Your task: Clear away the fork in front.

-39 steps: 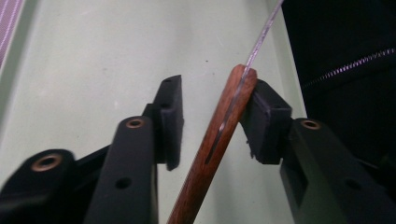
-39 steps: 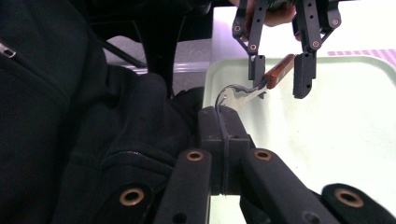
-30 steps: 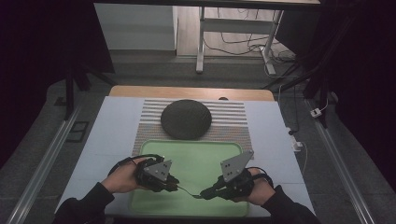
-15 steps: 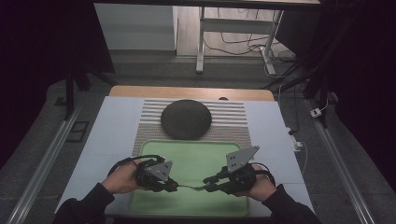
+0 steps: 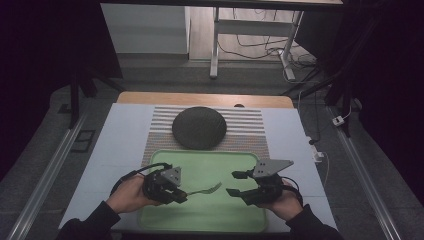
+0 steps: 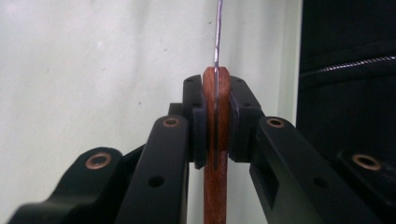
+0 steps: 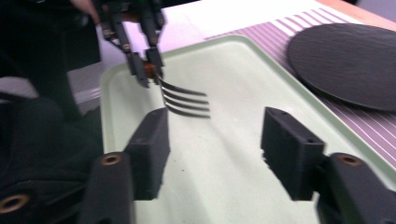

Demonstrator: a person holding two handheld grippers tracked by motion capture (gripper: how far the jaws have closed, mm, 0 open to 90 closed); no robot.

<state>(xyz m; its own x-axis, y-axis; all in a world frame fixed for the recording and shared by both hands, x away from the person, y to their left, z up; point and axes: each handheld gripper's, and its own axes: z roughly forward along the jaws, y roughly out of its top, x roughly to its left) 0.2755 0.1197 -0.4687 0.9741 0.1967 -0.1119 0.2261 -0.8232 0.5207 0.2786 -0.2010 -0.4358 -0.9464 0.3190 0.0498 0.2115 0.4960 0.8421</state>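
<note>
A fork [image 5: 206, 190] with a wooden handle [image 6: 215, 154] and metal tines [image 7: 184, 99] hangs over the pale green tray [image 5: 210, 165]. My left gripper [image 5: 181, 196] is shut on the handle, its pads [image 6: 200, 122] pressing both sides. In the right gripper view the left gripper [image 7: 144, 70] holds the fork with the tines pointing at me. My right gripper [image 5: 235, 183] sits a little to the right of the tines; its jaws have just been opening and stand apart with nothing between them [image 7: 212, 140].
A dark round plate [image 5: 199, 127] rests on a striped mat [image 5: 250, 131] behind the tray. The tray lies on a light blue table cover [image 5: 120, 140]. A white cable plug [image 5: 317, 150] lies off the right side.
My right gripper let go of the fork's tines, opened and drew back to the right. The left gripper kept the handle and stayed put.
</note>
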